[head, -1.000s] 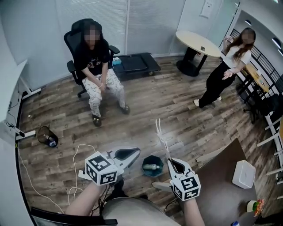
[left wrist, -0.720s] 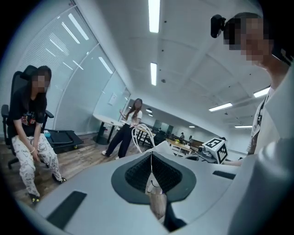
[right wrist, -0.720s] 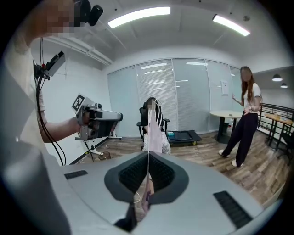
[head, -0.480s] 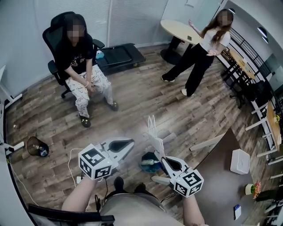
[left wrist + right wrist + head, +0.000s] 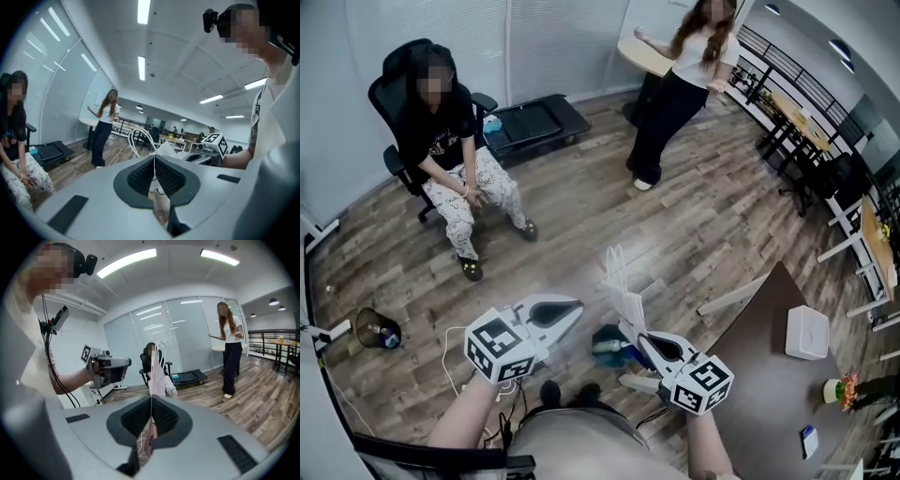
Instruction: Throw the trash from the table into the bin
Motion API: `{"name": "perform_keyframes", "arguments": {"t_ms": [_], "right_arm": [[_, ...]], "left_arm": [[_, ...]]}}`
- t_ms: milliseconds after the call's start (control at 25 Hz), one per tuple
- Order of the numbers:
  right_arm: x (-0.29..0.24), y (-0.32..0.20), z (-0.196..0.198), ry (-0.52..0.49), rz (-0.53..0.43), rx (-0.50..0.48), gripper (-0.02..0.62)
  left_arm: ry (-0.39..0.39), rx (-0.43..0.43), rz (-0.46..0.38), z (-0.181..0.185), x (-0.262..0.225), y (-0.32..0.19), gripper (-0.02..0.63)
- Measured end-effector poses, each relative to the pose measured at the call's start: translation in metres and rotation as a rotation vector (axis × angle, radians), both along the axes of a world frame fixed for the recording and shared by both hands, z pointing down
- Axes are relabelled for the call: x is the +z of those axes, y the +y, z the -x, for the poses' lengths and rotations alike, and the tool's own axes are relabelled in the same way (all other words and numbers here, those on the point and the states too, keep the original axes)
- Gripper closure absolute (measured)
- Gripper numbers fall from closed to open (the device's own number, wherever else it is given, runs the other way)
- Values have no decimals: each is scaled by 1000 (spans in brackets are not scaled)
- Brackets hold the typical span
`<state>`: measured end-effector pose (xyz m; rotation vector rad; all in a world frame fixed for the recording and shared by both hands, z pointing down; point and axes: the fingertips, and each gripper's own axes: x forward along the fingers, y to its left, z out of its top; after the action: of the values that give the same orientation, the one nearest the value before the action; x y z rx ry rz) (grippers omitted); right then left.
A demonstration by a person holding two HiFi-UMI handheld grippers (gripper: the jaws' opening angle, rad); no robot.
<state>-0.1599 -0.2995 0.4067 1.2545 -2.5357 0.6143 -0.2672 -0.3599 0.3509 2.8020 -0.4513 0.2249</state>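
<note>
A white paper bag (image 5: 626,298) with looped handles hangs between my two grippers, above the floor. My right gripper (image 5: 643,339) is shut on its near edge; in the right gripper view the bag (image 5: 157,373) stands edge-on out of the closed jaws (image 5: 151,401). My left gripper (image 5: 577,307) is shut too, with a strip of pale printed paper, seemingly the bag's other side, pinched in it (image 5: 154,161); the handles (image 5: 140,140) show just beyond. A dark teal bin (image 5: 607,345) stands on the floor below the bag, with something pale inside.
The brown table (image 5: 764,375) lies at the right with a white box (image 5: 807,332) and small items (image 5: 842,389). A second small bin (image 5: 377,330) sits on the floor at the left. One person sits in a black chair (image 5: 441,159); another stands farther off (image 5: 675,84).
The view has swung right, so the room slid left. The standing person walked left toward the round table. Both grippers stayed shut on the bag, now closer over the teal bin.
</note>
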Motion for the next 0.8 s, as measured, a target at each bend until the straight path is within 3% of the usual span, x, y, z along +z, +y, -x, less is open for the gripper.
{"name": "perform_keyframes", "arguments": {"t_ms": [400, 680, 800], "right_arm": [[-2, 23, -67, -133, -37, -79, 581], [14, 14, -80, -80, -11, -110, 581], [18, 7, -78, -38, 6, -129, 581]], "left_arm": [[-85, 69, -75, -80, -11, 19, 592], [-159, 147, -147, -108, -2, 10, 592], [-184, 208, -218, -113, -1, 2, 591]]}}
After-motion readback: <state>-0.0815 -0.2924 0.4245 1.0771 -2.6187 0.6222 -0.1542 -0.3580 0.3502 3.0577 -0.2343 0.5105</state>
